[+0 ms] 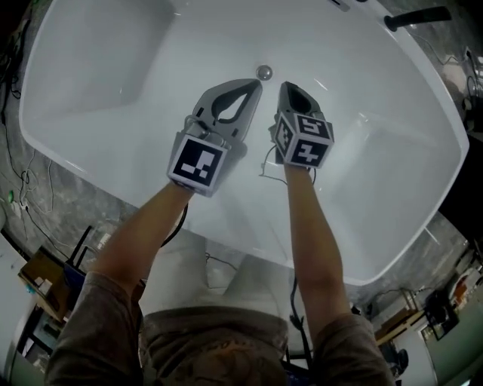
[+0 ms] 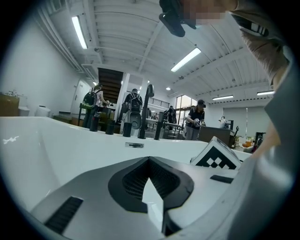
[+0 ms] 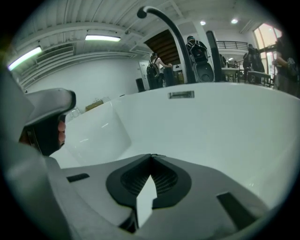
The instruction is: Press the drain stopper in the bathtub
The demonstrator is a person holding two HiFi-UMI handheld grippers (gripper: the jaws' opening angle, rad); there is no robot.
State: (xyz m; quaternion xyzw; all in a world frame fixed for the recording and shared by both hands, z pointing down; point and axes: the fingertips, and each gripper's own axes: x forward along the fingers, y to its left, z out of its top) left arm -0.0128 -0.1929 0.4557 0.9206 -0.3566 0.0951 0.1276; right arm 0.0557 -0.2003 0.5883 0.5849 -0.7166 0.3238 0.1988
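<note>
The round metal drain stopper [image 1: 264, 72] sits in the floor of the white bathtub [image 1: 106, 68]. My left gripper [image 1: 255, 84] hovers just in front of the stopper and to its left, jaws shut with nothing in them. Just right of the stopper, my right gripper [image 1: 286, 87] is also shut and empty. The two grippers are side by side and I cannot tell whether either touches the stopper. In the left gripper view the shut tips [image 2: 149, 159] point at the far tub wall. The right gripper view shows its own tips [image 3: 151, 156] the same way. Both of these views hide the stopper.
A black faucet [image 1: 417, 16] overhangs the far rim and rises as a curved spout [image 3: 165, 23] above the overflow plate [image 3: 181, 95]. People stand at tables behind the tub [image 2: 194, 121]. Cables and boxes [image 1: 45, 280] lie on the floor around the tub.
</note>
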